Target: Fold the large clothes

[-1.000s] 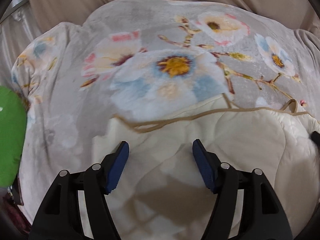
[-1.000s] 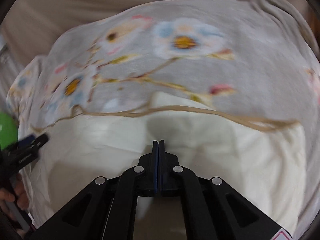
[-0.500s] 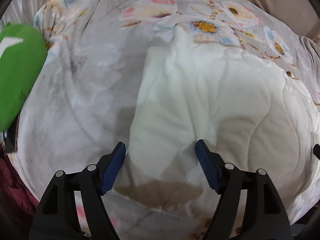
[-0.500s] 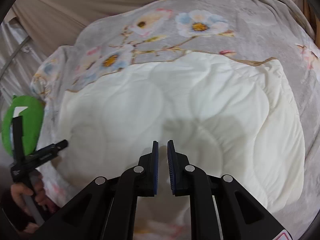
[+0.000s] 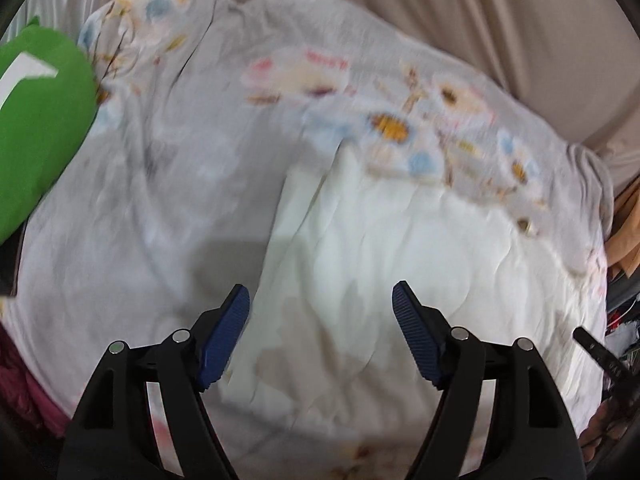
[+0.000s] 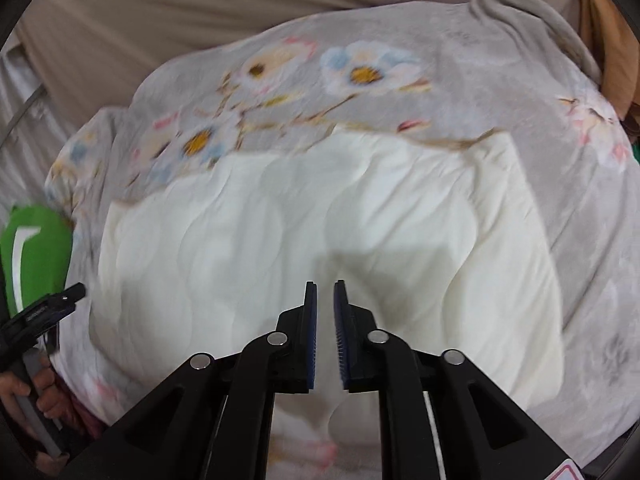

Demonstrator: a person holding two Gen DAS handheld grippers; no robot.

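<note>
1. Task item: grey floral blanket point(image 5: 168, 208) w/ cream quilted lining point(image 6: 304, 232), spread over a beige-covered surface point(image 6: 168, 16). Lining side faces up as a folded-over panel on top of the grey floral side.
2. Fold edge: brown-trimmed edge of the panel runs along its far side in the right wrist view; floral print shows just beyond it.
3. Left gripper point(image 5: 321, 312): jaws wide open, nothing between them. Hovers over the cream lining point(image 5: 400, 248), near the panel's left edge; left pad point(image 5: 224, 336) sits over the boundary w/ the grey side. Contact w/ fabric: cannot tell.
4. Right gripper point(image 6: 325, 300): jaws nearly together, narrow gap visible, nothing held. Positioned above the near-centre part of the lining panel.
5. Green cushion w/ white mark point(image 5: 36, 120): at the blanket's far-left edge, touching or overlapping it.
6. Left gripper also seen in the right wrist view point(image 6: 48, 304), at the blanket's left edge beside the green cushion point(image 6: 36, 252); person's hand point(image 6: 36, 392) on its handle.
7. Both views motion-blurred; fine fabric detail unclear.
8. Dark red fabric point(image 5: 24, 384) at the blanket's near-left corner; orange-brown material point(image 5: 626, 220) past its right edge.
</note>
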